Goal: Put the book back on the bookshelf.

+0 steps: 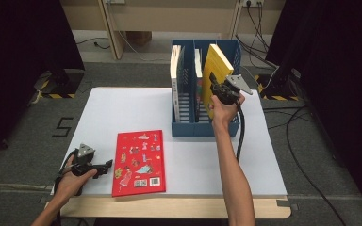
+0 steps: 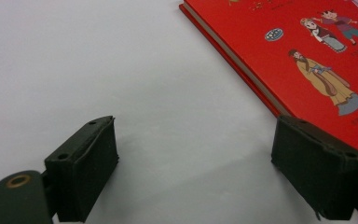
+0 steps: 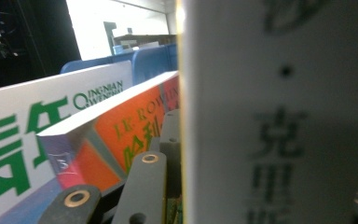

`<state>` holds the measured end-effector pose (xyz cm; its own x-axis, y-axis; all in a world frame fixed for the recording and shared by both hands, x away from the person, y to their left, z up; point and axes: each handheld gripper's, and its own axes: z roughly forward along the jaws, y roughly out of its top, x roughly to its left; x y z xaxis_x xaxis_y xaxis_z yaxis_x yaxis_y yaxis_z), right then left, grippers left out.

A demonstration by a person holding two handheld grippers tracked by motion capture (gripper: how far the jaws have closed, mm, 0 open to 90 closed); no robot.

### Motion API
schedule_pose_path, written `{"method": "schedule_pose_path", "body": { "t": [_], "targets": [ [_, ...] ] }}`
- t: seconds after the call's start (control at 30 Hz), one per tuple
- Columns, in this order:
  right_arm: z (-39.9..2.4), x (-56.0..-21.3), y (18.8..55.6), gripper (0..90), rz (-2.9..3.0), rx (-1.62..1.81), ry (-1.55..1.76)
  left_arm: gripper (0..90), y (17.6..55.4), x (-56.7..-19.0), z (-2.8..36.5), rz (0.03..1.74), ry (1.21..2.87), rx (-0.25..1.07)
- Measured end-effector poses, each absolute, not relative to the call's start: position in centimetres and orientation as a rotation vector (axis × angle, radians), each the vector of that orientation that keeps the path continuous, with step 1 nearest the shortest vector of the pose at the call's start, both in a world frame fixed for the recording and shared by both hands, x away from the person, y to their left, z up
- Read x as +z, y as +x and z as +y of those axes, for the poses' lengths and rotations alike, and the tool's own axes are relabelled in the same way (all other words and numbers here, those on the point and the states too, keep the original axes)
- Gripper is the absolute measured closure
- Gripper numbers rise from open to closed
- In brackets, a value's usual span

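a red book (image 1: 139, 163) lies flat near the front edge of the white tabletop (image 1: 122, 108), left of the middle. the left gripper (image 1: 104, 167) rests on the tabletop just left of the red book, held by the left hand (image 1: 70, 181). its jaws are spread wide, and one jaw sits at the book's edge (image 2: 242, 60). a blue rack (image 1: 202, 127) stands by the back edge, holding a white book (image 1: 175, 70) and an orange book (image 3: 130, 126). the right gripper (image 1: 215, 87) reaches up to the rack and pinches a yellow book (image 1: 215, 63) that leans in the right slot.
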<state>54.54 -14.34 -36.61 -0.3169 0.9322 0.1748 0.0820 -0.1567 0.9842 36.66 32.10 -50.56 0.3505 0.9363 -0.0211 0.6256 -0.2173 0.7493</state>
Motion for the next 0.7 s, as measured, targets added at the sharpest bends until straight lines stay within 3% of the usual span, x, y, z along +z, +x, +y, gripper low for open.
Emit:
{"method": "schedule_pose_path", "body": {
  "t": [0.7],
  "targets": [
    [-13.1,-39.0,57.2,74.5,1.433,1.508,1.286,13.2,36.7,-50.6,32.1,1.359,1.940,0.588]
  ]
}}
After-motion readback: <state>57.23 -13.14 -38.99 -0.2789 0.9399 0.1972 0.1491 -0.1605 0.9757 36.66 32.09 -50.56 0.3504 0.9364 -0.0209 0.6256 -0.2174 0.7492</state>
